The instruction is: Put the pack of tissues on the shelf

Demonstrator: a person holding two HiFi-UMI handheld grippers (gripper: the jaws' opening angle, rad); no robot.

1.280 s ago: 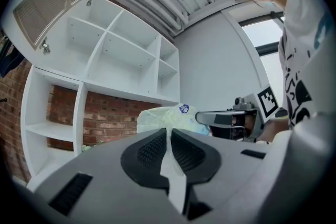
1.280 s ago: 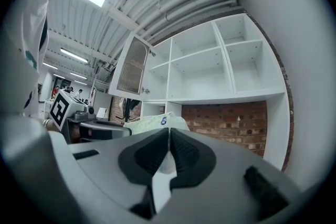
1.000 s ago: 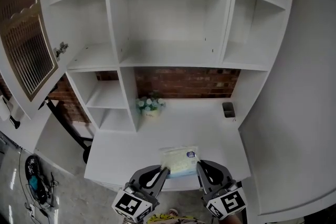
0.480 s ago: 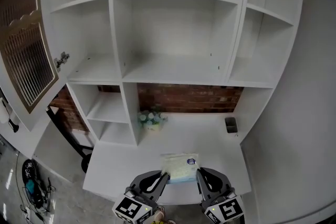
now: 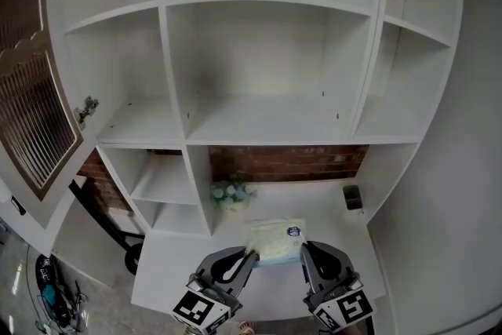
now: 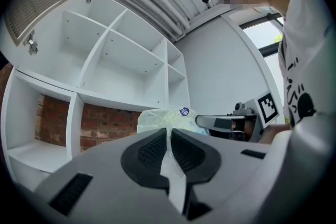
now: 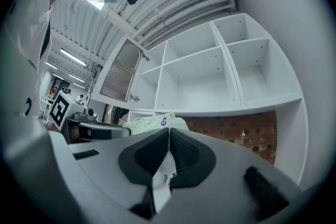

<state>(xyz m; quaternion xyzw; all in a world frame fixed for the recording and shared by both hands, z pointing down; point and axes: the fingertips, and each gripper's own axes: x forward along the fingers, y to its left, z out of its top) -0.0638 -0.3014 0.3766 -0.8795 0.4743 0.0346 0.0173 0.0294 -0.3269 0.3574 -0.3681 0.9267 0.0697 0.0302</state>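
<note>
Pack (image 5: pixel 274 240): raised since earlier frame, lower centre.
Left gripper (image 5: pixel 249 254), right gripper (image 5: pixel 304 249): clamped on its end seams.
Handling: judged light, soft, slippery.

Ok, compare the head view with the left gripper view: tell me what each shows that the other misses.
Head view only: the flowers and a small dark object on the desk.
Left gripper view only: the left gripper seen close, jaws pinched on the edge of the pack, plus the person and a window.
Both: the pack, the right gripper on its other edge, the white shelf and the brick wall.
</note>
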